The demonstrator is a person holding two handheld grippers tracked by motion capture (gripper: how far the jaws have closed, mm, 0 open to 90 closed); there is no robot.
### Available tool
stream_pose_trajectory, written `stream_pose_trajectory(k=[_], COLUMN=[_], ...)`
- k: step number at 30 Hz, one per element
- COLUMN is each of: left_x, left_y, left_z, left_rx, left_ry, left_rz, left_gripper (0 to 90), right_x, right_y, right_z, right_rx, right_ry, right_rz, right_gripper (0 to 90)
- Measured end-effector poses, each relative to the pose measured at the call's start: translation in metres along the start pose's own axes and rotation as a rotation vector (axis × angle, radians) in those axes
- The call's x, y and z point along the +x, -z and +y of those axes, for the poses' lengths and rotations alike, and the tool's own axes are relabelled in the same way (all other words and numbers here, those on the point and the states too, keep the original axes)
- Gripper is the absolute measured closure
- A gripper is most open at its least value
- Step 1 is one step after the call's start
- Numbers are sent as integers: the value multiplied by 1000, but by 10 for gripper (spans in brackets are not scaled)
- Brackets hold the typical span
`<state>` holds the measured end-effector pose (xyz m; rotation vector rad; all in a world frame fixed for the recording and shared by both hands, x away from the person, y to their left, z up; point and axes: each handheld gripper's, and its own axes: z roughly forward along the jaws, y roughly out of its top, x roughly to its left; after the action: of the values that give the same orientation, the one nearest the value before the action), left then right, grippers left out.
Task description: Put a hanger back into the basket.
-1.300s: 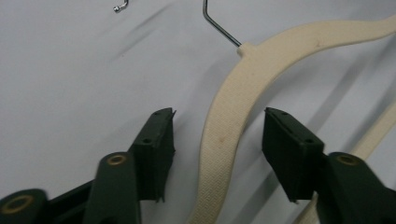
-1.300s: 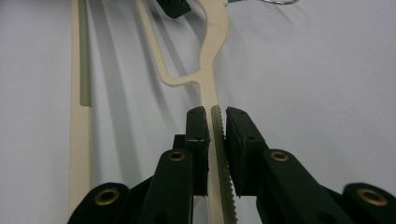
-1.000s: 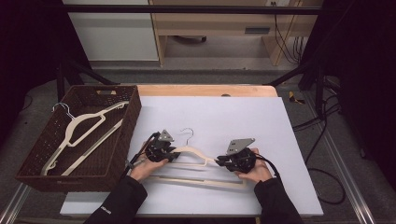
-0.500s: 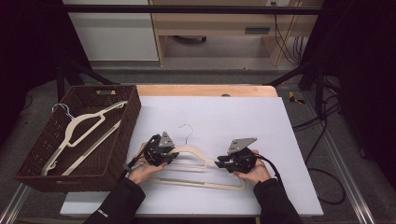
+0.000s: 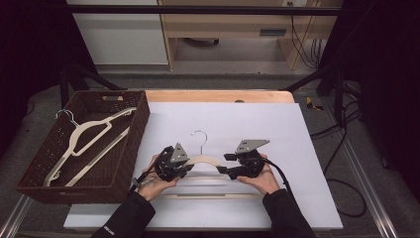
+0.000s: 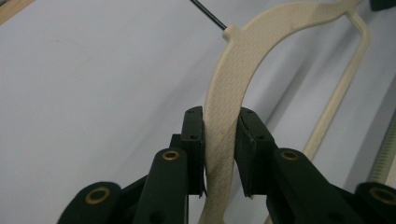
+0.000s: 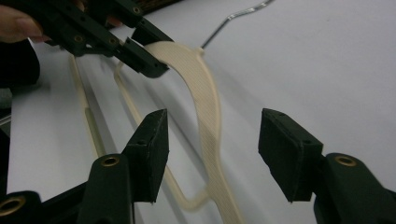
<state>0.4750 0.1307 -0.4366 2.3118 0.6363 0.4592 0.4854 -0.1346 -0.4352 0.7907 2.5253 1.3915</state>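
Observation:
A cream plastic hanger [image 5: 203,161] with a metal hook [image 5: 200,136] lies on the white table. My left gripper [image 6: 220,135] is shut on the hanger's left arm [image 6: 219,140], both pads pressing the cream strip. The same gripper [image 5: 184,166] appears at the hanger's left shoulder in the high view, and its jaws [image 7: 140,44] clamp the hanger in the right gripper view. My right gripper [image 7: 212,135] has just been opening; the hanger's right arm [image 7: 208,107] runs between its jaws without touching either pad. In the high view the right gripper [image 5: 225,166] sits at the hanger's right shoulder.
A dark wicker basket [image 5: 126,148] stands at the table's left with cream hangers [image 5: 86,136] inside. The white table top [image 5: 277,129] stretches to the right and back. A wooden edge [image 5: 218,95] runs along the far side. Cables [image 5: 341,183] trail off the right.
My right gripper's jaws have spread apart and let go of the hanger's right arm. The left hand has lifted its end of the hanger slightly.

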Motion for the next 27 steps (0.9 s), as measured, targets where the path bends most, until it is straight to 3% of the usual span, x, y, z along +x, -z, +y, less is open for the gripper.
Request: stream_pose_trajectory(k=[9,14,20,22,27], left_x=[-7,-9,-8,-7,-6], left_y=[9,13,20,26,41], left_z=[1,-1,-4,-3,0], left_rx=[-21,-34,-55,-74,-105], left_ry=[-31,-30,4,33,48], left_rz=[3,-3,-53,-88,-131], left_gripper=[749,751,730,662,585], right_x=[8,8,7,9,11], right_y=[-19,-29,-24,-18,-3], right_z=[18,20,21,23,27], right_rx=[21,67,96,85,36], right_ry=[13,21,41,34,29], right_rz=[37,67,179,219,320], right_gripper=[506,661,767,788,850])
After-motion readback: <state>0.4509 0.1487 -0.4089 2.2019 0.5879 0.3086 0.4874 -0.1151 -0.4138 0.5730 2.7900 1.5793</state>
